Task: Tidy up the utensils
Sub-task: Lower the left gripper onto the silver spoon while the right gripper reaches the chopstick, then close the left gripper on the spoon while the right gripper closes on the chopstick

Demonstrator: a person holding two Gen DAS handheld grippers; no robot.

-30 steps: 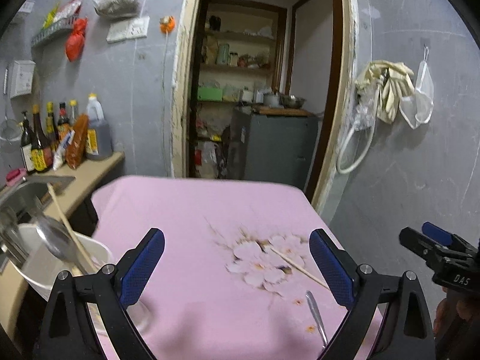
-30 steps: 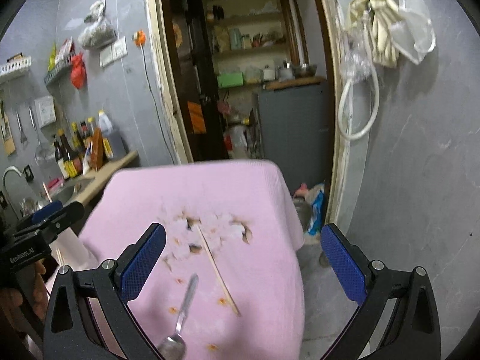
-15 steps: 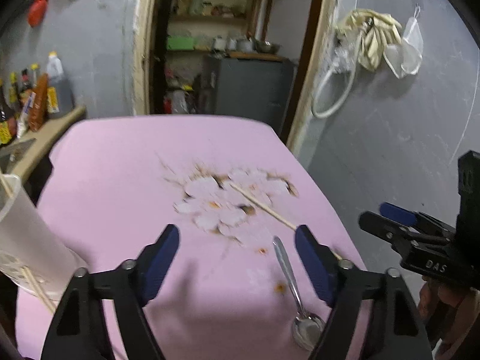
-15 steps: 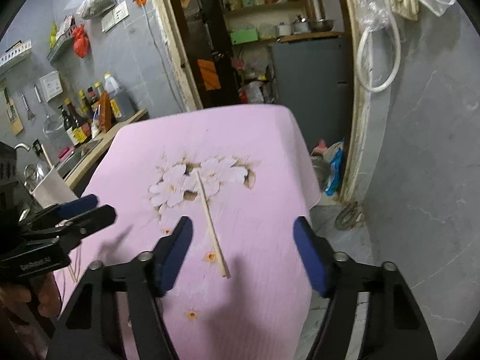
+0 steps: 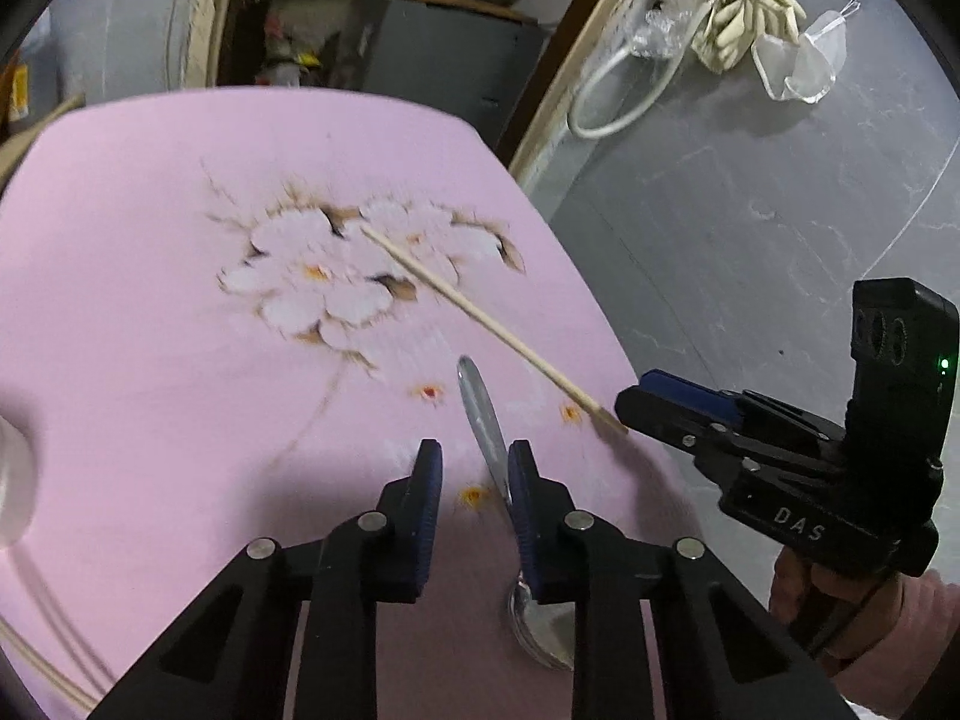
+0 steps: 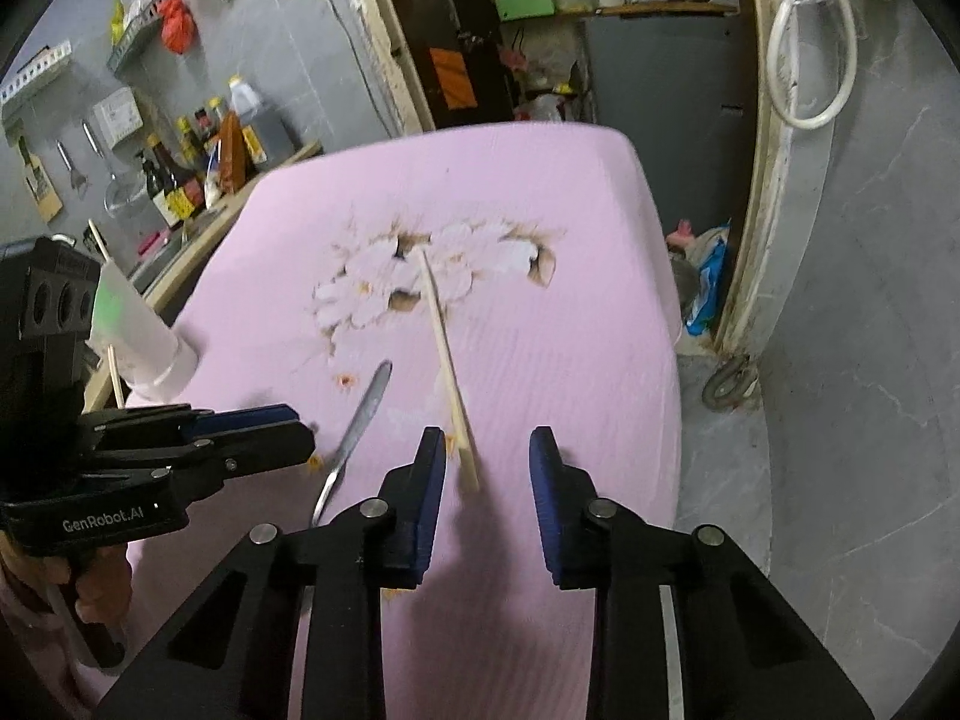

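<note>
1. We work over a table draped in a pink cloth (image 5: 150,360) printed with pale blossoms, in a cramped kitchen: grey walls, an open doorway (image 6: 540,30) onto shelves, and a counter of bottles (image 6: 198,168) to our left. The cloth is soft and slightly ribbed, so thin things lie flat on it with little room to get under them.
2. A white tumbler (image 6: 135,330) stands at the cloth's left edge with sticks in it; we judge it the likely home for the utensils.
3. The left gripper (image 5: 474,480) has just been closing, and its jaws are still slightly apart. The spoon handle passes by the right pad; we cannot tell whether it is touched.
4. The right gripper (image 6: 487,468) has also just been narrowing. Its jaws are apart, with the chopstick's near end between them, beside the left pad and unclamped.
5. The chopstick (image 6: 444,348) runs from the blossoms towards us. It looks light, stiff and thin and may roll or pivot; we would pinch it a little up from its thick end.
6. The metal spoon (image 5: 480,414) lies just beside it, bowl nearest us. Smooth and hard, it could slip, so the mid-handle is our best hold.
</note>
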